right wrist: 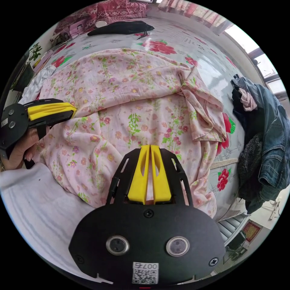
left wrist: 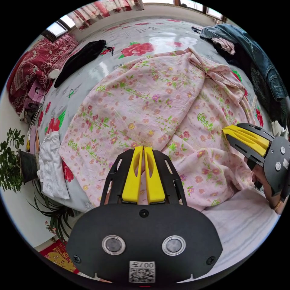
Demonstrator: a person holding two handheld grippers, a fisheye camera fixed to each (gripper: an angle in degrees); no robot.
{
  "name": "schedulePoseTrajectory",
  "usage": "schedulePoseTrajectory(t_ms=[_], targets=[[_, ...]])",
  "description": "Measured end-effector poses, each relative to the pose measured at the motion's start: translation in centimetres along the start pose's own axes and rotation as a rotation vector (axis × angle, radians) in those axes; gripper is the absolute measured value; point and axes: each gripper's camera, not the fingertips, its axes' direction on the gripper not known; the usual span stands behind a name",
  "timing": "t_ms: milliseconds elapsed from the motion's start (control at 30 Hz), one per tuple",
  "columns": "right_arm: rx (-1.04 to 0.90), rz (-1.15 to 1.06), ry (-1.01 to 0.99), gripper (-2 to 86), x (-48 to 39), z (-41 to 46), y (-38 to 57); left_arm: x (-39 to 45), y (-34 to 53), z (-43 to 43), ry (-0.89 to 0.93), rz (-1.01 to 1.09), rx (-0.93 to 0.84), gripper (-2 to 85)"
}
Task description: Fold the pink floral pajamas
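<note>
Pink floral pajamas (left wrist: 157,108) spread mid-frame on bed (left wrist: 163,33); left hand-held gripper (left wrist: 143,148) and right hand-held gripper (right wrist: 150,146) jaws together, clamping nothing.

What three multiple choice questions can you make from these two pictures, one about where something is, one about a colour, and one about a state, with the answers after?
1. Where does the black garment lie?
A. On the floral bed cover, beyond the pink floral pajamas
B. On top of the pajamas
C. On the floor

2. What colour are the jaws of the left gripper?
A. Red
B. Yellow
C. Blue

3. How do the jaws of the right gripper stand?
A. Wide open
C. Clamped on the denim jacket
B. Closed together, over the pajamas

Answers:
1 A: in the left gripper view the black garment rests on the bed cover, apart from the pajamas' far edge.
2 B: both jaws are yellow on a black body.
3 B: in the right gripper view the two jaws meet at their tips, with no cloth visibly between them.
</note>
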Motion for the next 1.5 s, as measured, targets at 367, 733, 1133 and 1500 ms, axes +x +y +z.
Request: schedulePoseTrajectory(t_ms=[367,733,1133,1500], targets=[[0.002,0.002,-0.001,-0.3,0.04,0.03,-0.13,0.07,-0.02,0.16,-0.001,0.002,0.001,-1.0],[0.001,-0.002,0.0,-0.3,0.02,0.15,-0.39,0.32,-0.1,0.33,-0.008,0.007,-0.001,-1.0],[-0.002,-0.012,0.005,-0.3,-0.08,0.32,-0.72,0.59,-0.15,0.46,-0.011,0.011,0.003,-1.0],[-0.001,-0.012,0.005,-0.3,-0.13,0.46,-0.99,0.8,-0.31,0.52,-0.011,0.01,0.004,-1.0]])
